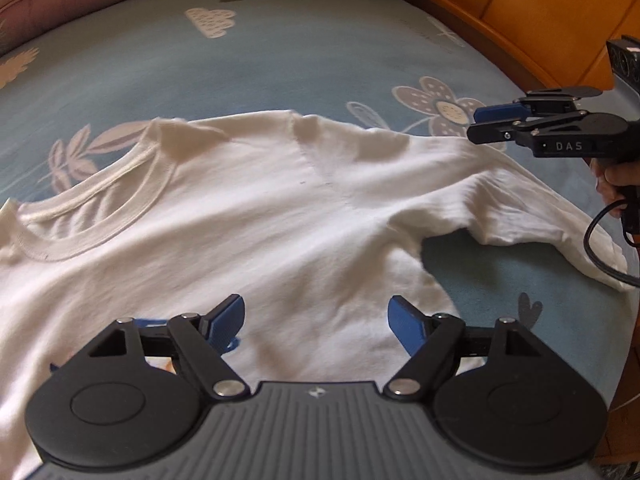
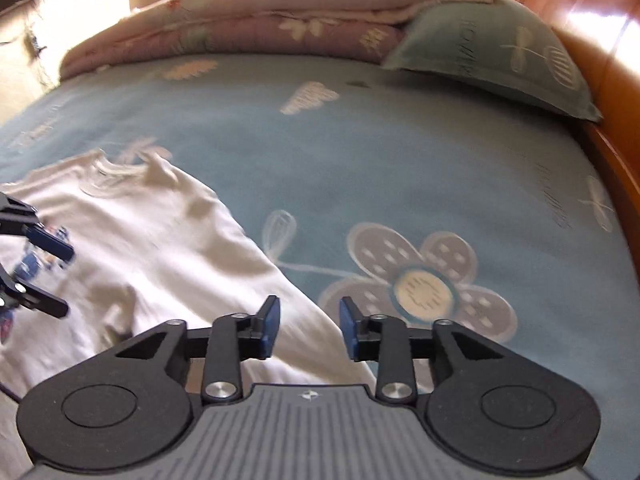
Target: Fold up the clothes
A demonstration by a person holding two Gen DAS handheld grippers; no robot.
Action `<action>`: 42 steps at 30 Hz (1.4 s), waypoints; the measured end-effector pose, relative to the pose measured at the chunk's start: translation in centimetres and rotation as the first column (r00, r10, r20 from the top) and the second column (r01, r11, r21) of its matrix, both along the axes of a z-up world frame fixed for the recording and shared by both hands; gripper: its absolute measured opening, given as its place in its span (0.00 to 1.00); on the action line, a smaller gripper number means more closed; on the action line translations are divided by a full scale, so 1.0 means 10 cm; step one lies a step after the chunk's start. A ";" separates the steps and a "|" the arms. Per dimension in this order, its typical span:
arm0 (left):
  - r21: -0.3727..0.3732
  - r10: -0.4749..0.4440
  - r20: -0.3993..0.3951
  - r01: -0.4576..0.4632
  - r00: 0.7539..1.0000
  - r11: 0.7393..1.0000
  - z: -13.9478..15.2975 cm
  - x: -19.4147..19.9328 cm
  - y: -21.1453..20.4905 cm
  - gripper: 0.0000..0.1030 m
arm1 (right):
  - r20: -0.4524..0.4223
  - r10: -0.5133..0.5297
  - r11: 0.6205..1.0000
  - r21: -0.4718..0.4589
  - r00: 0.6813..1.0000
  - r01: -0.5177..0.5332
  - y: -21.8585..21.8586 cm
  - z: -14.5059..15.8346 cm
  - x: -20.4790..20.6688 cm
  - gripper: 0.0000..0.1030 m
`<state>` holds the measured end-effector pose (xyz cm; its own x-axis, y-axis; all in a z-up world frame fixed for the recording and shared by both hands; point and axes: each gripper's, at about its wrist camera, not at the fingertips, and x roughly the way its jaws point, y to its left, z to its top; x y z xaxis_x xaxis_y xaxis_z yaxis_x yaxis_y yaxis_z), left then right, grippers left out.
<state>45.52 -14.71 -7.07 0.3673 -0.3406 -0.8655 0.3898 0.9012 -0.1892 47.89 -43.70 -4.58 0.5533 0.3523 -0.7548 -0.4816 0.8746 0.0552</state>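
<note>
A white T-shirt (image 1: 280, 208) with a blue print lies spread front-up on the blue flowered bed sheet (image 1: 300, 56). Its neckline (image 1: 100, 200) is at the left and one sleeve (image 1: 520, 208) reaches right. My left gripper (image 1: 316, 320) hovers open over the shirt's chest, nothing between its blue pads. My right gripper (image 2: 309, 322) is open too, with nothing in it, over the shirt's (image 2: 160, 248) edge where cloth meets sheet. In the left wrist view the right gripper (image 1: 482, 124) hangs above the sleeve's shoulder, held by a hand (image 1: 612, 184). The left gripper (image 2: 60, 276) shows at the right wrist view's left edge.
A folded flowered quilt (image 2: 260, 16) and a green pillow (image 2: 492, 52) lie at the far end of the bed. An orange wooden bed frame (image 2: 600, 40) runs along the right side. A black cable (image 1: 596, 248) hangs over the sleeve's end.
</note>
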 end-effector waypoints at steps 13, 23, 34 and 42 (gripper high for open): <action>-0.017 0.120 -0.027 -0.120 0.992 0.993 -0.09 -0.15 0.30 0.76 | -0.069 0.026 0.997 0.069 0.997 -0.021 0.56 -0.24 0.82 0.44; -0.001 0.048 -0.039 -0.048 0.998 0.999 -0.15 -0.14 0.30 0.81 | -0.179 -0.345 0.938 -0.033 0.922 0.345 -1.14 0.02 -0.34 0.50; 0.108 -0.061 -0.080 0.070 0.995 0.992 -0.16 -0.09 0.10 0.83 | -0.211 -0.581 0.814 -0.141 0.786 0.563 -1.87 -0.24 -1.57 0.50; 0.174 -0.079 -0.082 0.092 0.994 0.980 -0.20 -0.07 -0.06 0.86 | -0.198 -0.492 0.863 -0.245 0.848 0.443 -1.70 -0.21 -1.47 0.12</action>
